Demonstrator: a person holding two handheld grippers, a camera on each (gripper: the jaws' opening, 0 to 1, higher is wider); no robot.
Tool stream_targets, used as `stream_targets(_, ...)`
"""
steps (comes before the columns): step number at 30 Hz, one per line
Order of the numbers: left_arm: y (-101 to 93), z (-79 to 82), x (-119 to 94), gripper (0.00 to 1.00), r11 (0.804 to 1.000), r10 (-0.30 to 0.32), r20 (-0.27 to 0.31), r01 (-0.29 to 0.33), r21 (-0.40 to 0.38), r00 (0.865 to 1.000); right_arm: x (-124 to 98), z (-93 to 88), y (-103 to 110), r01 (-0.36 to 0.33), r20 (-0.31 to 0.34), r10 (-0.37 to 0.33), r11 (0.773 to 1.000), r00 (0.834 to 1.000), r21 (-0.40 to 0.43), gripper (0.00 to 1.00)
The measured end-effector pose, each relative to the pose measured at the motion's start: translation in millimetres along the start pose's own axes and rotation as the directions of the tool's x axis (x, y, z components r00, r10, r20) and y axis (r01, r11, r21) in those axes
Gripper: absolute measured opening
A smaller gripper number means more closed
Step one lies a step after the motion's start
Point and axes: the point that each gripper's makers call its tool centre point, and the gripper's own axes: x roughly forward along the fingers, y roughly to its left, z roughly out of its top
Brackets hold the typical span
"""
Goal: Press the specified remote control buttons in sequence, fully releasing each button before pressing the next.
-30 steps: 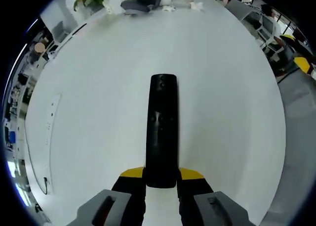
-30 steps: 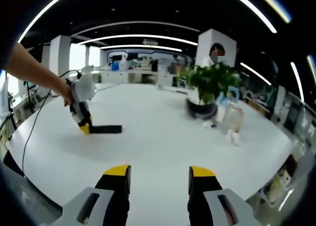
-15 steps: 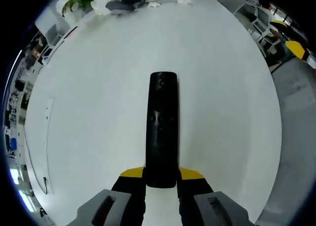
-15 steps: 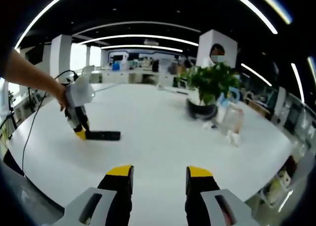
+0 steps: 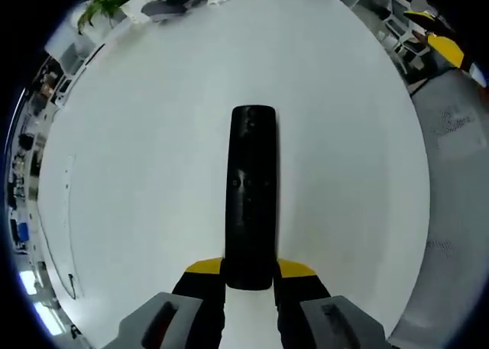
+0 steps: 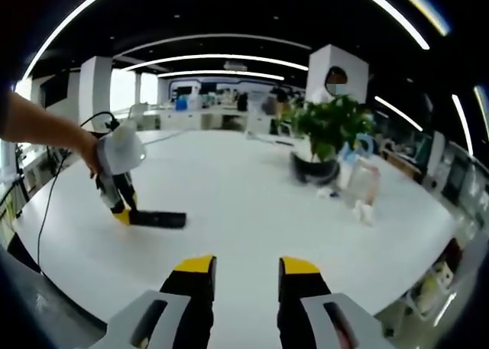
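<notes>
A long black remote control (image 5: 250,192) lies flat on the white table (image 5: 137,158), reaching away from my left gripper (image 5: 250,276), whose yellow-tipped jaws are shut on its near end. In the right gripper view the same remote (image 6: 157,218) shows at the left on the table (image 6: 252,204), held by the left gripper (image 6: 122,214) in a person's hand. My right gripper (image 6: 244,271) hovers near the table's front edge, well apart from the remote. Its jaws stand a narrow gap apart with nothing between them.
A potted plant (image 6: 325,139) in a dark dish stands at the back right of the table, with small clear and white items (image 6: 359,192) beside it. A black cable (image 6: 53,181) runs off the table's left side. Desks and chairs (image 5: 428,43) lie beyond the table's edge.
The right gripper's jaws have closed in from a wide gap to a narrower one. The left gripper has tilted more upright over the remote's end, which stays on the table.
</notes>
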Motion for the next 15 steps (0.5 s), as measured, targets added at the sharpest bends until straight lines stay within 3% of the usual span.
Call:
stream_targets(7, -6.0, -2.0, -0.9, 0.23, 0.999, 0.003, 0.017, -0.002, -0.039, 1.000, -0.1, -0.1, -0.6, 0.005, 0.001, -0.005, 1.000, 1.000, -0.015, 0.22)
stream_targets(15, -18.7, -3.6, -1.2, 0.23, 1.000, -0.006, 0.015, 0.006, -0.026, 1.000, -0.2, 1.0, 0.6, -0.003, 0.006, 0.003, 1.000, 1.000, -0.021, 0.17)
